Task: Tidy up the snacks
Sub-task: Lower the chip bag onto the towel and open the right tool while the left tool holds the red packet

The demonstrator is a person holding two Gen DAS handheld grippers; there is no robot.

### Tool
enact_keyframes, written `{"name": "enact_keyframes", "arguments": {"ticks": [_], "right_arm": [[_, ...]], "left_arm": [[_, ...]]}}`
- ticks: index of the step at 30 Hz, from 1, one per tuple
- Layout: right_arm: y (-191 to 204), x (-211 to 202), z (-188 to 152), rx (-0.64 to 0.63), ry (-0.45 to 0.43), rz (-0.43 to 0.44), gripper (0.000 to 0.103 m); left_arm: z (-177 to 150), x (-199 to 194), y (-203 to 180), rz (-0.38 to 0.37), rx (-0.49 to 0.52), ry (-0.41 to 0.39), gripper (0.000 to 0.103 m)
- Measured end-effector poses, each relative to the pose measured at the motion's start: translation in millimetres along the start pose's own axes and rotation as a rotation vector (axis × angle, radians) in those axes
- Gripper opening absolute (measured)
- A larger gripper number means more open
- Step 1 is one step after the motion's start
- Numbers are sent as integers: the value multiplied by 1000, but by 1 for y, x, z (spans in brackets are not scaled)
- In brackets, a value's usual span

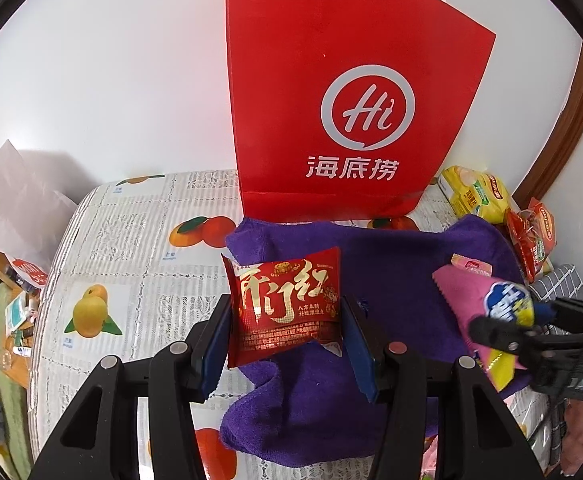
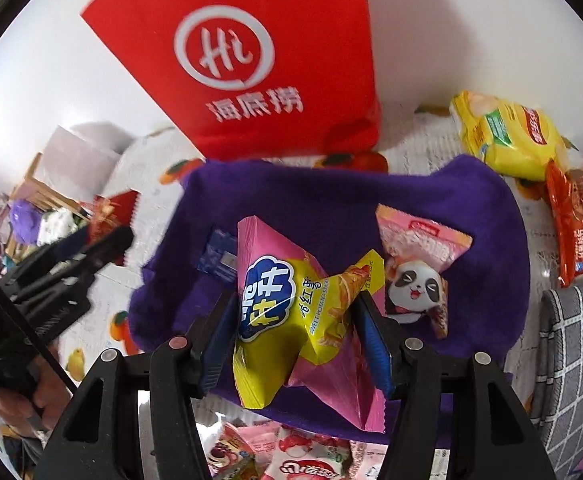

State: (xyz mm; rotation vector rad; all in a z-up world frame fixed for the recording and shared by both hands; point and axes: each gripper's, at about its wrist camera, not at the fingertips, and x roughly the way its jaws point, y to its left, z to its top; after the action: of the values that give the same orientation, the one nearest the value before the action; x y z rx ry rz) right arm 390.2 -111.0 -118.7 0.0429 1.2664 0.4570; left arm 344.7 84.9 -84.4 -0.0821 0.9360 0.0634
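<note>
Purple cloth [image 2: 331,200] before red bag [image 1: 343,92], contents hidden; pink packet [image 2: 291,304] held

red snack packet [image 1: 285,310] – upright, pink-yellow snack bag [image 2: 291,320] – crumpled, tilted

L gripper [image 1: 287,320] & R gripper [image 2: 295,320] both clamped on held packets, pointing fwd.

Pink-yellow snack packet [image 2: 287,320] between right gripper [image 2: 295,336] fingers [image 2: 375,340], above purple cloth [image 2: 331,200].
</note>
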Motion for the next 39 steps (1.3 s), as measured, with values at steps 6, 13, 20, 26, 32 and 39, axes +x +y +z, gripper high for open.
{"name": "enact_keyframes", "arguments": {"ticks": [6,13,20,26,32,39], "right_arm": [[-7,-7,-1,-35,-7,-61,59],[-3,-3,-3,-84,20,-74,59],[17,-4,-12,-183,22,-95,59],[16,-7,-12,-190,15,-110,59],[15,-5,-12,-195,24,-135,59],[25,-1,-17,-255,45,-137,60]], "left_arm": [[0,-3,-1,-18,0,-7,50],[-2,0,-8,-31,9,6,50],[-5,-3,-17,-31,28,0,50],[-6,-7,-22,-31,41,-10,50],[-8,-6,-26,-31,52,-7,50],[-8,-3,-27,-30,51,0,50]]}}
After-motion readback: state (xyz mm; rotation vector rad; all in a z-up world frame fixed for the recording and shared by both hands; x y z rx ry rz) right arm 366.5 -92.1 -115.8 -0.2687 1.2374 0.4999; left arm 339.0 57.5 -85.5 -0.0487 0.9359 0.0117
